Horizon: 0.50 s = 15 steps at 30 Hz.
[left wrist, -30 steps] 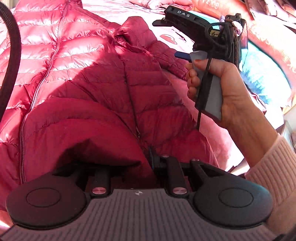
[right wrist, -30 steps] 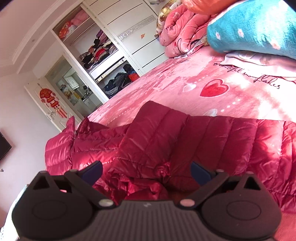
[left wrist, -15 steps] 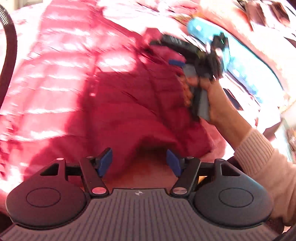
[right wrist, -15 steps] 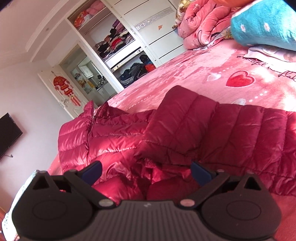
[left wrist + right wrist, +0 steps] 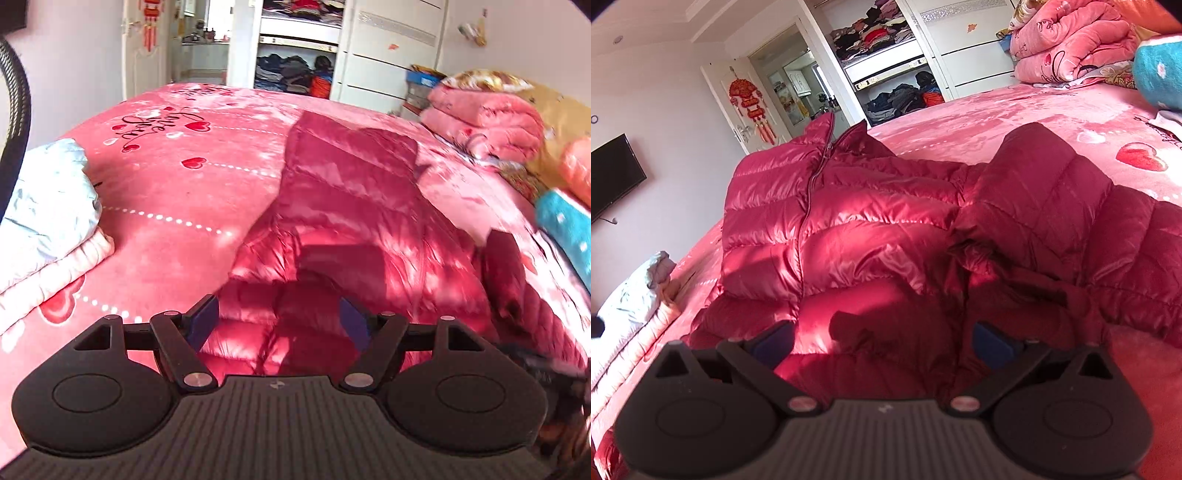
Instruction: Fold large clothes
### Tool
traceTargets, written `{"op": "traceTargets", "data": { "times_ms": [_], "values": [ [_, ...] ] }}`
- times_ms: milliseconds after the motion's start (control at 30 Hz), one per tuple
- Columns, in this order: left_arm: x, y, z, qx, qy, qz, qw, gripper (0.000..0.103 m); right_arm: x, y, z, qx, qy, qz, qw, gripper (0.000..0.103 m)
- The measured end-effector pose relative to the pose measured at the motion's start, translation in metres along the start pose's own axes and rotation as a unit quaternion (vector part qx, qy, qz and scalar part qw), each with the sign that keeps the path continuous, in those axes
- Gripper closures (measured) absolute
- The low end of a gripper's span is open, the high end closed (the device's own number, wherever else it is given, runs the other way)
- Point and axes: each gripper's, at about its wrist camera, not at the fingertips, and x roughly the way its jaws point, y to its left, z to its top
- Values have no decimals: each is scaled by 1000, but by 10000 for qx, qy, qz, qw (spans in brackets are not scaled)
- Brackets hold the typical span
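Bed (image 5: 177, 192) carries jacket (image 5: 871, 221), mid-frame. Left claw (image 5: 279, 323) just opened wide, empty; right claw (image 5: 882, 341) wide, empty. Next: pinch sleeve (image 5: 1045, 192) edge cleanly, fold inward flat.

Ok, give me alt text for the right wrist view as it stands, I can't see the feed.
A shiny red puffer jacket lies zipped and partly folded on a pink heart-print bedspread, one sleeve laid across it. The right gripper is open just over the jacket's near edge, gripping nothing. An open wardrobe stands behind.
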Motion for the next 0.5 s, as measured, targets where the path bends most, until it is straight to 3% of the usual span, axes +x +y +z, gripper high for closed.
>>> {"op": "traceTargets", "data": {
  "times_ms": [167, 500],
  "values": [
    [54, 24, 28, -645, -183, 52, 9977, 12, 10, 2, -3, -75, 70, -72, 9999, 1],
    [146, 4, 68, -1017, -513, -50, 9935, 15, 21, -7, 1, 271, -6, -87, 9996, 1]
  ]
}}
